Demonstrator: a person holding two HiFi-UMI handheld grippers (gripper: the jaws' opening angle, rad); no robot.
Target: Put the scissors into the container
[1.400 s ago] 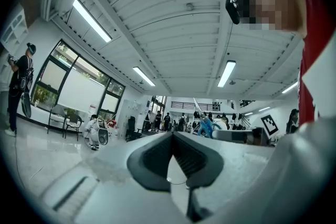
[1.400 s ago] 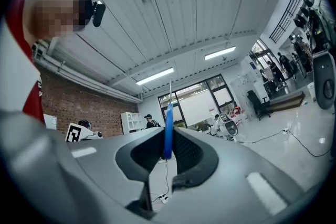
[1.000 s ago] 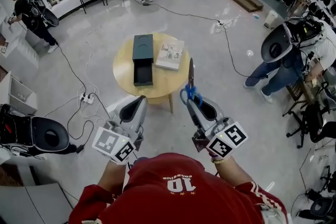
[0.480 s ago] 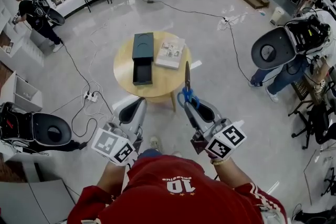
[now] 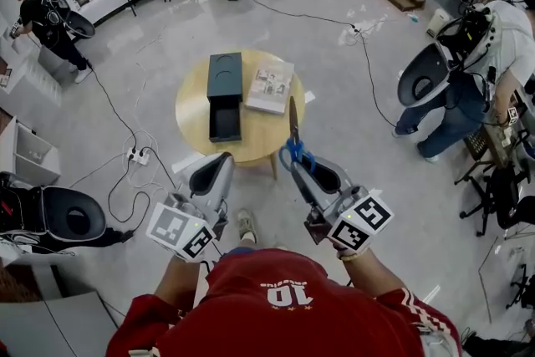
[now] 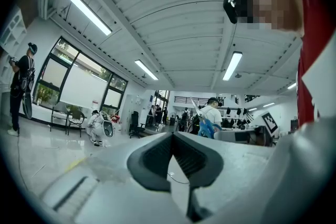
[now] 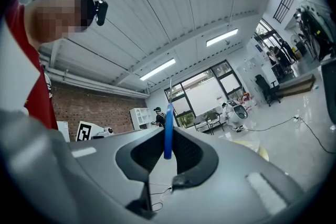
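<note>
Scissors (image 5: 292,136): blue handles clamped in the right gripper (image 5: 306,170), blades pointing ahead, held in the air short of the round table (image 5: 194,123). The dark container (image 5: 225,93) lies on that table beside a book (image 5: 269,88). Left gripper (image 5: 222,163): jaws together, empty. Pickup appears done; the approach and placing remain.

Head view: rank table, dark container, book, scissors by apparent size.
1. table
2. dark container
3. book
4. scissors: slim, and held in the right gripper nearer the camera, so their rank is unsure.
</note>
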